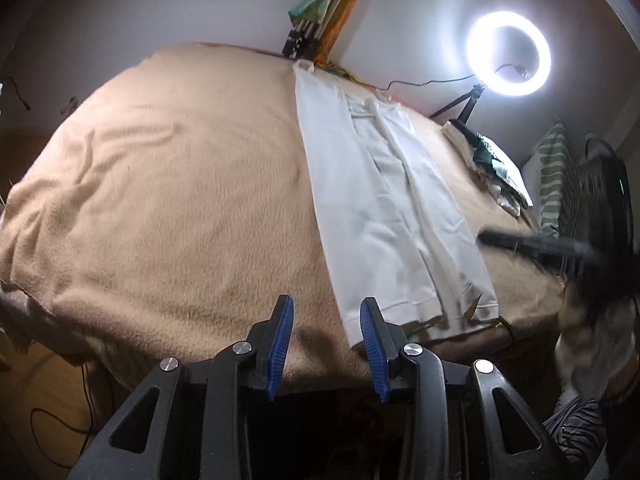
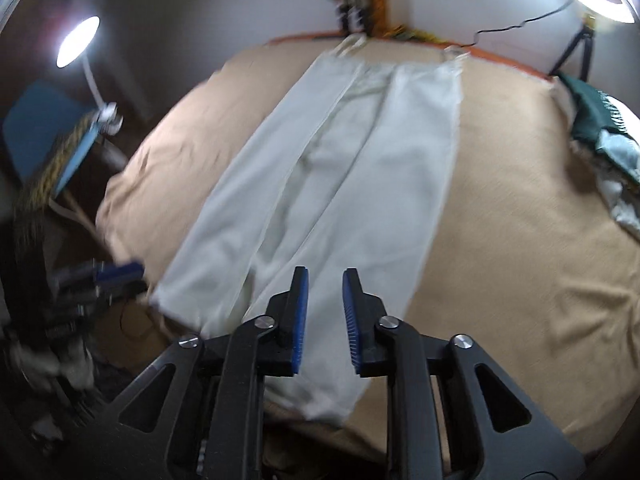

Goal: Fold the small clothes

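White trousers (image 1: 384, 208) lie flat and lengthwise on a tan blanket (image 1: 180, 200), waistband far, leg hems at the near edge. My left gripper (image 1: 327, 312) is open and empty, hovering just left of the near hem. In the right wrist view the trousers (image 2: 320, 184) stretch away from my right gripper (image 2: 325, 280), which is open and empty above the near leg ends. The left gripper (image 2: 116, 272) shows blurred at the left there, and the right gripper's fingers (image 1: 532, 242) show blurred at the right of the left wrist view.
A lit ring light (image 1: 509, 55) on a tripod stands at the far right. Folded dark green and pale clothes (image 2: 600, 128) lie at the blanket's right edge. A lamp (image 2: 78, 40) and a blue chair (image 2: 44, 136) stand to the left. Cables lie on the floor (image 1: 60, 420).
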Demonstrator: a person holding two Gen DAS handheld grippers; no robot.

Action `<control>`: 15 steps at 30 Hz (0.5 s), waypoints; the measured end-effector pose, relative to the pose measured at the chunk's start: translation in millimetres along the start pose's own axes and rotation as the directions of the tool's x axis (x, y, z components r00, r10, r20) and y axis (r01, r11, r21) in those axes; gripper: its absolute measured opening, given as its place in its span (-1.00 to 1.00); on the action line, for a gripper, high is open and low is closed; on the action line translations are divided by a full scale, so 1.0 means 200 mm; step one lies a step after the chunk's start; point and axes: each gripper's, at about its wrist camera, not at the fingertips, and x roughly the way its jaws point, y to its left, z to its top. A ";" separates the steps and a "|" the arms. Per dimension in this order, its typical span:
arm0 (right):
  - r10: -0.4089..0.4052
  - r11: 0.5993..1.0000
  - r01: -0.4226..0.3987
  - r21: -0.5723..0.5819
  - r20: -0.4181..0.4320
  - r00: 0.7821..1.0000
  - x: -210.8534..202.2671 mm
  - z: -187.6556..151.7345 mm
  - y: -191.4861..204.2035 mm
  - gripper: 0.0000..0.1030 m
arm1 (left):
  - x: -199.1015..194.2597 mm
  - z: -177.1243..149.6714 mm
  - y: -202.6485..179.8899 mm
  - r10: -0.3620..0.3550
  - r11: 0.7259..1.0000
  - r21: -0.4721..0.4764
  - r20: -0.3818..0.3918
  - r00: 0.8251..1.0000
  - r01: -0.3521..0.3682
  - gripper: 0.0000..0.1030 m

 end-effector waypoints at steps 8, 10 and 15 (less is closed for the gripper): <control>0.082 0.981 -0.097 -0.170 -0.093 0.992 0.08 -0.26 0.30 -0.64 | 0.01 0.02 -0.01 0.022 0.998 0.056 0.027 0.999 -0.023 -0.29; 0.111 0.981 -0.119 -0.150 -0.065 0.992 -0.01 -0.31 0.28 -0.63 | 0.02 0.03 0.02 0.011 0.999 0.039 0.023 1.000 -0.012 -0.25; 0.065 0.997 -0.067 0.031 0.061 0.996 -0.21 -0.37 0.05 0.01 | 0.07 0.04 0.09 -0.057 0.997 -0.050 0.000 0.998 0.057 -0.20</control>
